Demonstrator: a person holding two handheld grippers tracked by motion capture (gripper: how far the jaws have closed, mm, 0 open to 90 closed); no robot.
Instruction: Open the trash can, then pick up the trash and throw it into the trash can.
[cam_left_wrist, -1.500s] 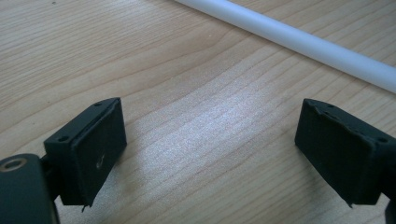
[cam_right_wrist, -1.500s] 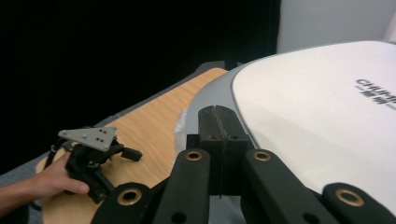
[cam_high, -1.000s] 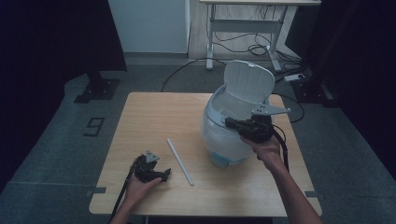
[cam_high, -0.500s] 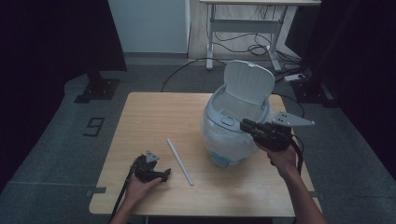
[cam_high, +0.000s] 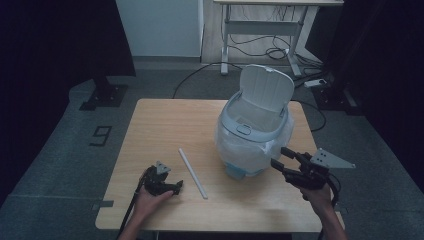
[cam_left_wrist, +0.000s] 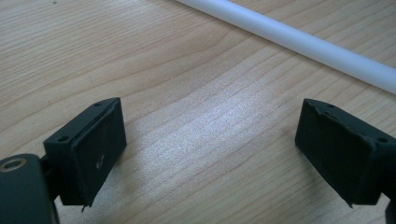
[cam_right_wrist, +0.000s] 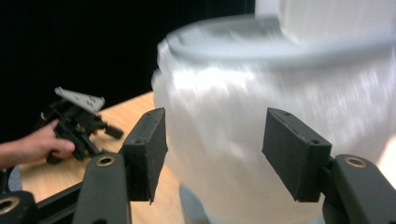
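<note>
White plastic bin (cam_high: 252, 135) on the right half of the wooden table (cam_high: 165, 120), upright, hinged lid (cam_high: 265, 90) raised and leaning toward the far side. Translucent bag liner (cam_high: 239, 150) draped down the outside of the bin body, its mouth apparently tucked under the grey rim ring; interior too dim for telling how deep the liner sits. Right gripper (cam_high: 279, 157) at the near right of the bin, just beside the lined wall and pointing at it; jaws spread apart, just been opening, nothing between the pads, liner blurred ahead of them in the right gripper view and not touched as far as visible. Left gripper (cam_high: 172, 187) lying on the table at the near left, well apart from the bin, held by a hand; jaws wide in the left gripper view, bare wood between them, nothing gripped. White rod (cam_high: 192, 172) flat on the table between left gripper and bin, just beyond the left jaws and apart from both pads. Progress, as a judgement: lining of the bin seemingly largely done, with bag over the rim and the grip on it let go. Likely left: smoothing of any loose plastic on the near side, lowering of the lid, and perhaps some use or removal of the rod, untouched here. Main risk in a next approach: snagging or tearing of thin film, or nudging of the light bin.
</note>
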